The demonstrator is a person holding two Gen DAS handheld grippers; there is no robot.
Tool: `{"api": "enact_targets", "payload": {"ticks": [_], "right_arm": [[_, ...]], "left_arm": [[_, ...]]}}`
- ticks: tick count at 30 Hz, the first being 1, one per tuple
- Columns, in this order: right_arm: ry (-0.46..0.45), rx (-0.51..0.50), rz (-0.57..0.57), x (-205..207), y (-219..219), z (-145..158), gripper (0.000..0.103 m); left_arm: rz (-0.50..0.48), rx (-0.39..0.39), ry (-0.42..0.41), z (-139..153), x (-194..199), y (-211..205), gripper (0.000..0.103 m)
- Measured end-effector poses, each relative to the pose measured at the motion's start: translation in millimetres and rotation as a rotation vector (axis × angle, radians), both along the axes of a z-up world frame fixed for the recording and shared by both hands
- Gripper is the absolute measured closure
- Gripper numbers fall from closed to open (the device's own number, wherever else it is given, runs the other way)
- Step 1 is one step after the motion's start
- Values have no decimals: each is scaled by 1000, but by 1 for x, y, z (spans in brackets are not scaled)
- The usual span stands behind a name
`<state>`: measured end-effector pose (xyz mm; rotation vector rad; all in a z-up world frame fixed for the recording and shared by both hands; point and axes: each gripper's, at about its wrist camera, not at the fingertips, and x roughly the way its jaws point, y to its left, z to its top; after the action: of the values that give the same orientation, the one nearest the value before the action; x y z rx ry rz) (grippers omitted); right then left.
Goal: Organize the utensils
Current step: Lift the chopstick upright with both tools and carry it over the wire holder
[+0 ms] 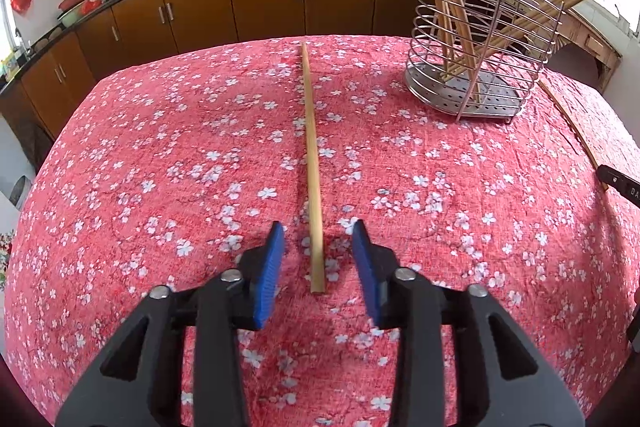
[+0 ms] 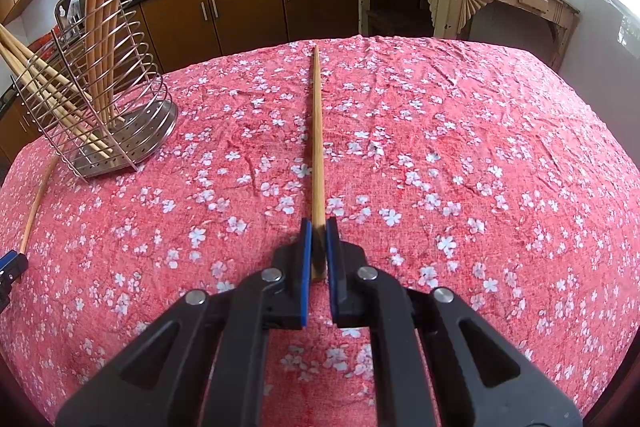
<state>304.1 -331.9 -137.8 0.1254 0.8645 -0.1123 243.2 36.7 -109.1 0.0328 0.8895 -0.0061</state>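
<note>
Your left gripper is spread around a long pale wooden chopstick lying on the red floral tablecloth, pads not touching. Your right gripper pinches another wooden chopstick. The steel wire utensil basket holds more chopsticks.

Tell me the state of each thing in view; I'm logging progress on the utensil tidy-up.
Left tongs: open, astride a chopstick, pads clear of it.
Left chopstick: flat on the cloth, not gripped.
Right tongs: shut on a chopstick.
Right chopstick: clamped at its near end.
Wire holder: upright, several chopsticks leaning inside.
</note>
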Motion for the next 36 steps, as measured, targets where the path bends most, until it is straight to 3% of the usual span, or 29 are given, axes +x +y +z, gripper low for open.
{"api": "enact_targets", "payload": {"ticks": [2, 4, 10, 13, 24, 36], "right_arm": [[0, 4, 0, 0, 0, 0, 95], [-1, 0, 1, 0, 0, 0, 95], [-67, 4, 11, -12, -3, 13, 95], [-128, 5, 14, -24, -4, 32, 95], [-347, -77, 52, -55, 14, 109, 95], [-529, -35, 64, -76, 19, 178, 95]], "left_arm": [[13, -4, -2, 1, -1, 3, 88], [17, -20, -3, 2, -3, 8, 96], [3, -45, -18, 6, -12, 16, 97], [-3, -60, -70, 17, -25, 20, 97], [15, -58, -358, 102, -59, 26, 97], [50, -102, -543, 160, -75, 39, 97]]}}
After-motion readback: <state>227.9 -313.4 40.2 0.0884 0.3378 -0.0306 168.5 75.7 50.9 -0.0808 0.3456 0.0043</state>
